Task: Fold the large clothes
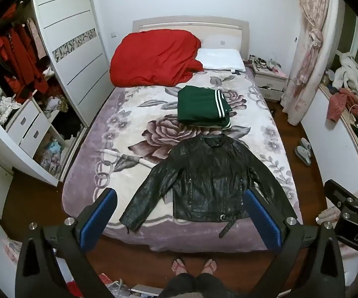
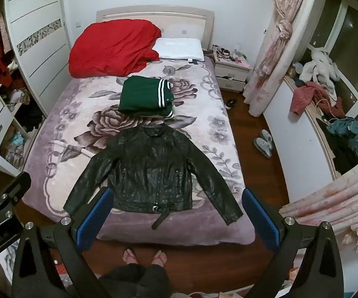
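Note:
A black leather jacket lies spread flat, front up, sleeves out, on the near end of the bed, its belt strap hanging over the edge. Behind it sits a folded green garment with white stripes. My left gripper hangs high above the foot of the bed, open, nothing between its blue pads. My right gripper is likewise open and empty, above the jacket's hem. Each gripper's body shows at the edge of the other's view.
The bed has a floral blanket, a red duvet and a white pillow at its head. An open wardrobe stands left; a nightstand, curtains, slippers and a cluttered sill are right. The person's feet stand at the bed's foot.

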Demonstrator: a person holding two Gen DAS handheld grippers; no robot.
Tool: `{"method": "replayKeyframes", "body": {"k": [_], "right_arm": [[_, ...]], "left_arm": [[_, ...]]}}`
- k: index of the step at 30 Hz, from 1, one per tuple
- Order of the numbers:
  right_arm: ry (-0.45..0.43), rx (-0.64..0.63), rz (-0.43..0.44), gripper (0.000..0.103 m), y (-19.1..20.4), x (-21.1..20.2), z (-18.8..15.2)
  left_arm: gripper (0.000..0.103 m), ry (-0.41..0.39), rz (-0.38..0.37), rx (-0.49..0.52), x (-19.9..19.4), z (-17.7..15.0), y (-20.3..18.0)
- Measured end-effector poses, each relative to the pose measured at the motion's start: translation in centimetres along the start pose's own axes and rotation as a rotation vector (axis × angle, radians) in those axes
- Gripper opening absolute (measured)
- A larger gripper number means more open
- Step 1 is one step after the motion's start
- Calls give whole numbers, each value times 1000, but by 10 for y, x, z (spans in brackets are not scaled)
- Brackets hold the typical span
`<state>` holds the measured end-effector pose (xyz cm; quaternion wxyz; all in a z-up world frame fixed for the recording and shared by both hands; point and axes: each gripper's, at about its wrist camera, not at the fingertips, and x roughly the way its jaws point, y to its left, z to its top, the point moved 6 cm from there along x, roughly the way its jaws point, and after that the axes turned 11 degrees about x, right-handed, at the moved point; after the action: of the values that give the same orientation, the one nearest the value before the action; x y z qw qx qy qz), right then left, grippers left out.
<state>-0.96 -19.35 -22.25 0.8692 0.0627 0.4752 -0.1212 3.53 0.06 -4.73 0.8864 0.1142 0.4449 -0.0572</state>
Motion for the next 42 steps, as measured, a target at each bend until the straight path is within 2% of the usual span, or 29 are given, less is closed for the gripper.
{"method": "replayKeyframes", "body": {"k": [6,9,42], "right_arm": [[-3,-1,4,103,-2,0,0],[4,0,-1,103,-2,1,0],[4,2,2,103,-4,-1,-5]], "left_arm": [[103,-9,14,5,-5,-3,-3],[103,13,-12,-3,0,-1,0],[103,12,-10,-2,0,-1,-6]]}}
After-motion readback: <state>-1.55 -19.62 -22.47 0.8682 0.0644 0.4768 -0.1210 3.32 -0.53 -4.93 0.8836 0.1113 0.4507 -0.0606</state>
